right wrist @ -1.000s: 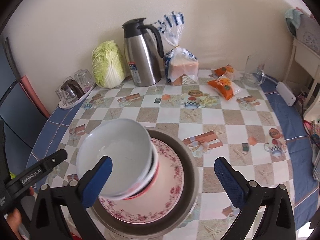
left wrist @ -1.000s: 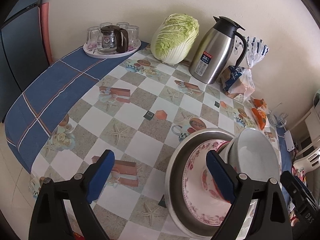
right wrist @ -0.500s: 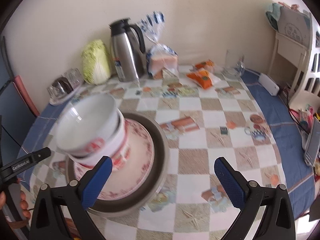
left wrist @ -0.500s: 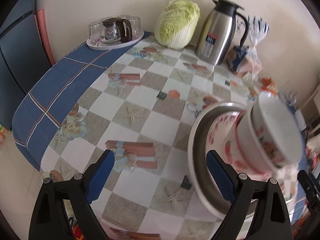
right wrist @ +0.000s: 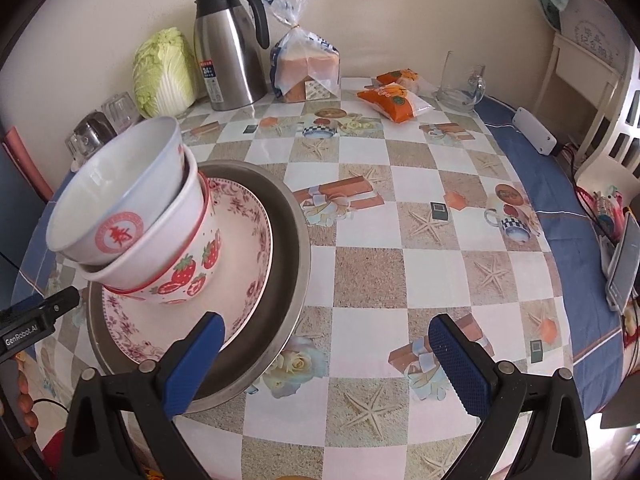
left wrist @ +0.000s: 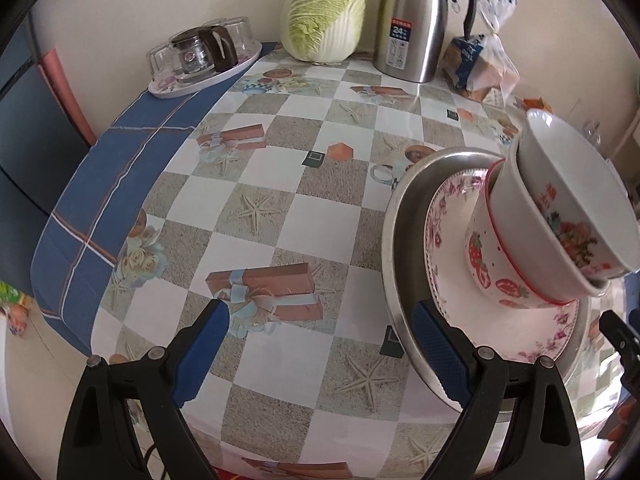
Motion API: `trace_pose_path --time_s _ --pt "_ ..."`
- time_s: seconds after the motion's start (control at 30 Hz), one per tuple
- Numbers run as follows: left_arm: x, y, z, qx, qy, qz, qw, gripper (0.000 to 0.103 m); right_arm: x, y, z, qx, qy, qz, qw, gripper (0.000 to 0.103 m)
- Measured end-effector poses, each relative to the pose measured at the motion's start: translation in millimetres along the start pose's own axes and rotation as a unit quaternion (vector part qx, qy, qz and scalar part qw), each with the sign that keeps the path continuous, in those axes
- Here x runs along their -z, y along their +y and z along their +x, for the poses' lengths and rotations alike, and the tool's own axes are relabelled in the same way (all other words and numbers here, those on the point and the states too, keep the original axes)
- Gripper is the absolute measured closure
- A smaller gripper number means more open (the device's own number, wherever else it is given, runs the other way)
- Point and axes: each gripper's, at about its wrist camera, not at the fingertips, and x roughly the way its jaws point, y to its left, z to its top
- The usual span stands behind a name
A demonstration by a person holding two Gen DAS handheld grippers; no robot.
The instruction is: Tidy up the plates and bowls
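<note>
A stack stands on the checked tablecloth: a steel pan, in it a floral plate, then a strawberry bowl, and on top a white bowl that sits tilted. My left gripper is open at the stack's left side, with its right pad in front of the pan's rim. My right gripper is open on the other side, its left pad overlapping the pan's near rim. Neither holds anything. Each gripper's tip shows in the other's view.
Along the wall stand a cabbage, a steel thermos jug, a bagged loaf and a tray of glasses with a teapot. Orange snack packs and a glass jug lie far right. A white chair stands beyond the table.
Both grippers have sunk closer to the table beside the stack, so the bowls now show from the side. The left view has rolled. Jaws unchanged.
</note>
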Motion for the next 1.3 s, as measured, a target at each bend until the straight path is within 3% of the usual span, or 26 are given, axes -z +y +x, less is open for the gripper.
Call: trace_pose_path --time_s 0.33,1.13,1.3 --pt "2 -3 7 0.004 0.013 0.015 0.9998 0.01 0 5 6 0.01 0.01 -0.012 1.0 0.0" --pt "3 -10 1 0.019 0.006 0.03 0.9994 0.01 0 7 6 0.01 0.016 -0.023 1.0 0.0" --pt "4 -7 -7 0.026 -0.011 0.021 0.9994 0.01 0 8 7 0.01 0.016 -0.023 1.0 0.0"
